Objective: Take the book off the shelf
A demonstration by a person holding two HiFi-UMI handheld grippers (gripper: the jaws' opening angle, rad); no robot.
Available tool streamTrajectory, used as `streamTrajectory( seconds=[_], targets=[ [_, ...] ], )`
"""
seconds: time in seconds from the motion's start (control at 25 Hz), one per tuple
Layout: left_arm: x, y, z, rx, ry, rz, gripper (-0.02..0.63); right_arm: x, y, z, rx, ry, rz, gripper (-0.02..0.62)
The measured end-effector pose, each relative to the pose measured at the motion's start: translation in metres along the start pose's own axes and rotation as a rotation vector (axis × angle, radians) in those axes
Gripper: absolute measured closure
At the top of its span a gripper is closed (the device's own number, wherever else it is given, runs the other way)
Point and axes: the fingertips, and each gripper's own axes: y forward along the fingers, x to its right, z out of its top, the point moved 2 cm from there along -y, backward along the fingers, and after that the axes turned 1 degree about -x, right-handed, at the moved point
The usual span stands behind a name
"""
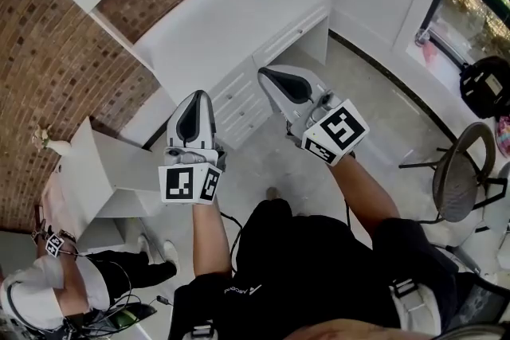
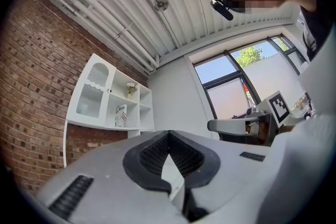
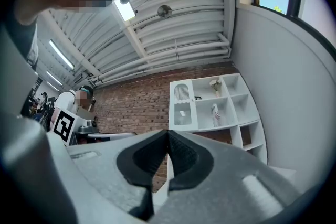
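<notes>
Near desk (image 1: 215, 32), grippers (image 1: 197, 95) (image 1: 264, 73) abreast, jaws together

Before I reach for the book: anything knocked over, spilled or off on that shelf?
Nothing stands out. The book stands in its shelf compartment, the small vase above it is upright, and no spill shows on the desk.

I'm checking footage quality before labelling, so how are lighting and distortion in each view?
Head view: even daylight, sharp, the white desk bright. Left gripper view: strong fisheye with black corners, the window bright, the left claw slightly soft up close. Right gripper view: same fisheye, skewing the white shelf unit, the ceiling light glaring white.
</notes>
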Motion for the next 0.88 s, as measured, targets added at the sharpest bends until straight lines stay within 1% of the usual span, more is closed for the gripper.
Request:
streamTrajectory(
  seconds=[0.12, 0.24, 0.56, 0.76, 0.88],
  targets=[
    [-0.019, 0.027, -0.005, 0.014, 0.001, -0.003, 0.609, 0.026, 0.026, -0.003, 0.0, -0.007, -0.007, 0.594],
    [-0.05, 0.059, -0.015, 0.03, -0.005, 0.005, 0.609, 0.056, 0.064, -0.01, -0.008, -0.007, -0.008, 0.594],
    [-0.17, 0.176, -0.046, 0.059, 0.005, 0.012, 0.609, 0.154, 0.203, -0.035, -0.023, -0.055, -0.012, 0.594],
    [-0.245, 0.247, -0.062, 0.069, 0.007, 0.0, 0.609, 0.213, 0.287, -0.051, -0.023, -0.072, -0.049, 0.594],
    [-0.278, 0.285, -0.069, 0.071, 0.008, -0.004, 0.609, 0.242, 0.329, -0.057, -0.033, -0.077, -0.062, 0.594]
  ],
)
